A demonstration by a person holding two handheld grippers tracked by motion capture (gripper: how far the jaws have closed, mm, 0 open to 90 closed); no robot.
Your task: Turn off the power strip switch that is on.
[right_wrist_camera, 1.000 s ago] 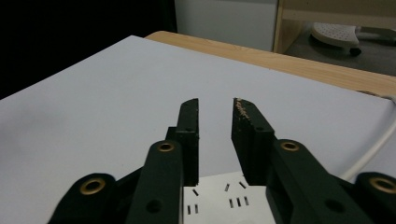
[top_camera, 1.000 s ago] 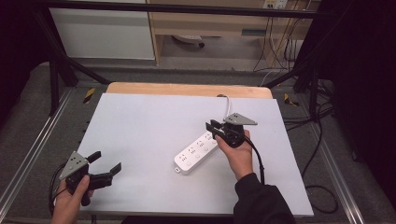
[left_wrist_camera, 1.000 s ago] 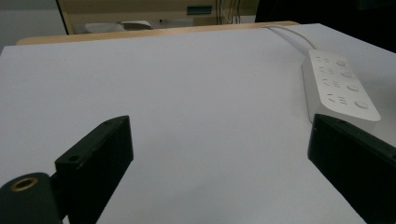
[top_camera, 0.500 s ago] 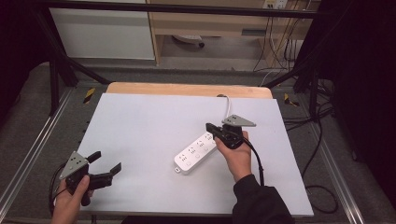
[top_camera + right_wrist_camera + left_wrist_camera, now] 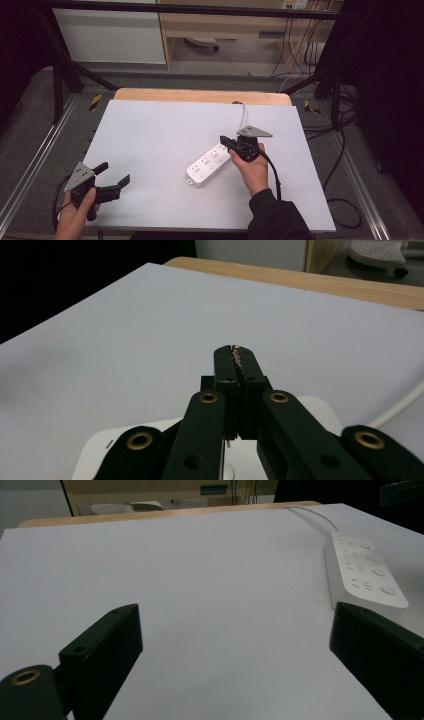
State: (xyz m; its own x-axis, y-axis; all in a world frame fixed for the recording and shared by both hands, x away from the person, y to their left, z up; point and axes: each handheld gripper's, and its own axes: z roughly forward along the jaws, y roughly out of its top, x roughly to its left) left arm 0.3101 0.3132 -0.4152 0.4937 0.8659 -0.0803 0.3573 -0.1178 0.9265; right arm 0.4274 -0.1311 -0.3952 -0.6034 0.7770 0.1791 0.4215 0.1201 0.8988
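A white power strip (image 5: 210,164) lies slantwise on the white table top (image 5: 160,130), and its white cable (image 5: 244,112) runs off toward the far edge. My right gripper (image 5: 224,140) hovers over the strip's far end, by the cable. In the right gripper view its jaws (image 5: 235,352) are pressed flat together with nothing between them, and the strip's end (image 5: 115,447) sits just beneath. My left gripper (image 5: 114,173) rests near the front left corner, open and empty. The left gripper view looks between its jaws (image 5: 235,612) to the strip (image 5: 367,570) farther off.
A wooden strip (image 5: 200,95) borders the table's far edge. Black frame bars (image 5: 65,70) stand around the table, and dark cables (image 5: 345,150) trail on the floor to the right. A black cable (image 5: 272,172) hangs from my right gripper past the wrist.
The right gripper's jaws have come together over the strip's far end. The left hand and the power strip have stayed where they were.
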